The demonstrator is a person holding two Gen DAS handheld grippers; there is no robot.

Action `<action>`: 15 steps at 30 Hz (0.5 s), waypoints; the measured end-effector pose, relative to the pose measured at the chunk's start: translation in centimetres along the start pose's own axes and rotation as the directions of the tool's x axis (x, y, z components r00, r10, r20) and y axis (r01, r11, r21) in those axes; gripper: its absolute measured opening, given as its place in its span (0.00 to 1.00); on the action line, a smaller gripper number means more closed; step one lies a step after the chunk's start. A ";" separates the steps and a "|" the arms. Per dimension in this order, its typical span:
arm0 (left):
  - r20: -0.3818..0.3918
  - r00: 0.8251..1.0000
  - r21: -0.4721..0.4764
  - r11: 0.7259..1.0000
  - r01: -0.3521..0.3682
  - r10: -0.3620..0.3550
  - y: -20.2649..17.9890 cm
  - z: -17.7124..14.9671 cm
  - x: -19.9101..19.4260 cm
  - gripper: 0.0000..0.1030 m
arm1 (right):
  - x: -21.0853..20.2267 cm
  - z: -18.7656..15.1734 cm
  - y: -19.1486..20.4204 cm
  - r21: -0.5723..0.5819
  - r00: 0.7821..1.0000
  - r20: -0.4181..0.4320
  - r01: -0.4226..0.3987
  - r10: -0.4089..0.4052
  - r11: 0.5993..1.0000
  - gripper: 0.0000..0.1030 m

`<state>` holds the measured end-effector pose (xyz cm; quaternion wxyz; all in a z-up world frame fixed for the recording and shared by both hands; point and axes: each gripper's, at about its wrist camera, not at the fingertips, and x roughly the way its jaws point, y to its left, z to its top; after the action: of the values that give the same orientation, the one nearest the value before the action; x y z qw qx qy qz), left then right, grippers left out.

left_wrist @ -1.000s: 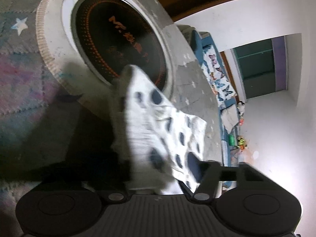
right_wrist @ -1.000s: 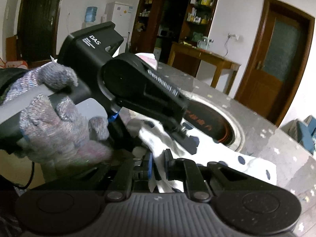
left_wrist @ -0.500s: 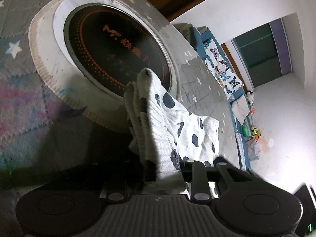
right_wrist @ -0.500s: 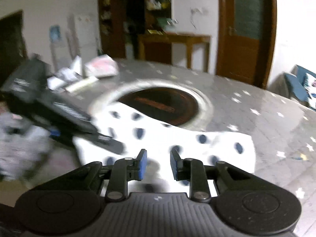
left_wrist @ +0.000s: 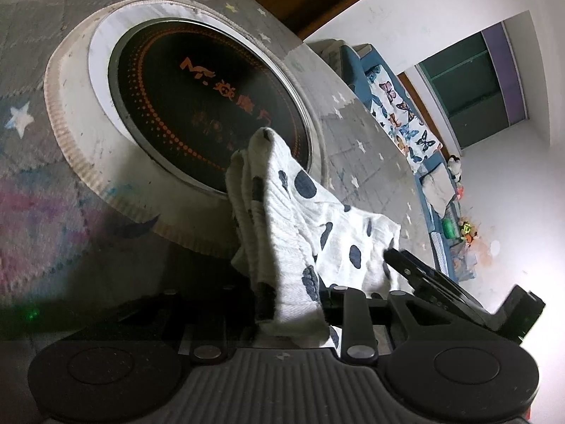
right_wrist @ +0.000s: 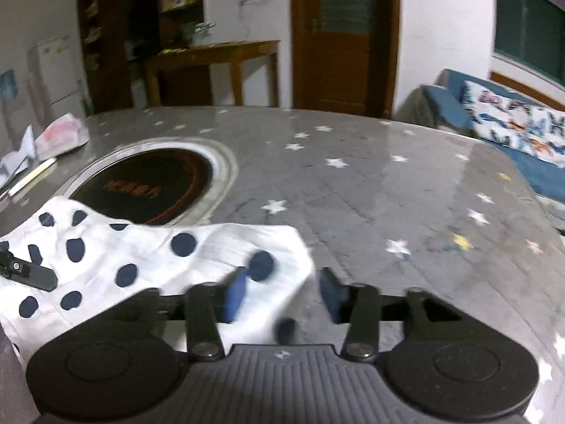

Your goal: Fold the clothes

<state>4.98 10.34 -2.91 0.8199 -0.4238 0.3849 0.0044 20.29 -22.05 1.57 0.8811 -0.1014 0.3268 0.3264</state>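
Note:
A white cloth with dark blue dots (left_wrist: 293, 219) is bunched up between the fingers of my left gripper (left_wrist: 286, 300), which is shut on it. The rest of the cloth (right_wrist: 141, 247) lies spread flat on the grey star-patterned table (right_wrist: 388, 183), partly over the round black cooktop (right_wrist: 148, 180). My right gripper (right_wrist: 282, 293) hovers at the cloth's right corner. Its jaws are opening; the corner lies between the blue pads (right_wrist: 236, 296), which do not press on it. In the right wrist view, a fingertip of the left gripper (right_wrist: 31, 277) shows at the left edge.
The cooktop (left_wrist: 212, 106) is sunk into the table in a pale ring. Papers (right_wrist: 60, 134) lie at the table's far left. A blue sofa with a butterfly cushion (right_wrist: 512, 130) stands to the right. Behind are a wooden side table (right_wrist: 212, 56) and a door (right_wrist: 342, 35).
My right gripper let go of the cloth beside the left gripper, swung right to the cloth's far corner and spread its jaws. The left gripper closed on the bunched cloth and rolled slightly.

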 end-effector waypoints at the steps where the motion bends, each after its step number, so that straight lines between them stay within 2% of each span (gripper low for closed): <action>1: 0.000 1.000 0.004 1.000 -0.003 0.003 -0.1 0.0 0.0 0.30 | -0.4 -0.3 -0.3 0.013 1.000 0.002 0.002 -0.002 1.000 0.50; 6: -0.001 1.000 0.025 1.000 -0.015 0.015 -0.4 -0.1 0.1 0.30 | -2.0 -2.5 -1.7 0.143 0.996 -0.003 -0.090 0.091 0.986 0.49; 11: 0.003 0.999 0.066 0.997 -0.039 0.039 -1.2 -0.2 0.1 0.30 | -2.6 -4.1 -1.2 0.205 0.993 0.019 -0.119 0.117 0.972 0.46; 12: 0.005 0.999 0.076 0.996 -0.045 0.045 -1.4 -0.2 0.1 0.30 | -2.7 -4.3 -1.0 0.214 0.993 0.028 -0.120 0.117 0.969 0.38; 13: 0.008 0.999 0.089 0.995 -0.052 0.052 -1.6 -0.4 0.1 0.30 | -2.6 -4.5 -1.1 0.236 0.991 0.037 -0.132 0.127 0.963 0.24; 15: 0.015 0.998 0.112 0.992 -0.065 0.063 -2.0 -0.4 0.0 0.30 | -2.7 -4.7 -0.9 0.267 0.989 0.054 -0.145 0.136 0.953 0.16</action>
<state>5.41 8.78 -1.70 0.8441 -0.3645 0.3932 0.0115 16.93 -25.99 -0.31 0.8668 0.0492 0.3592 0.3423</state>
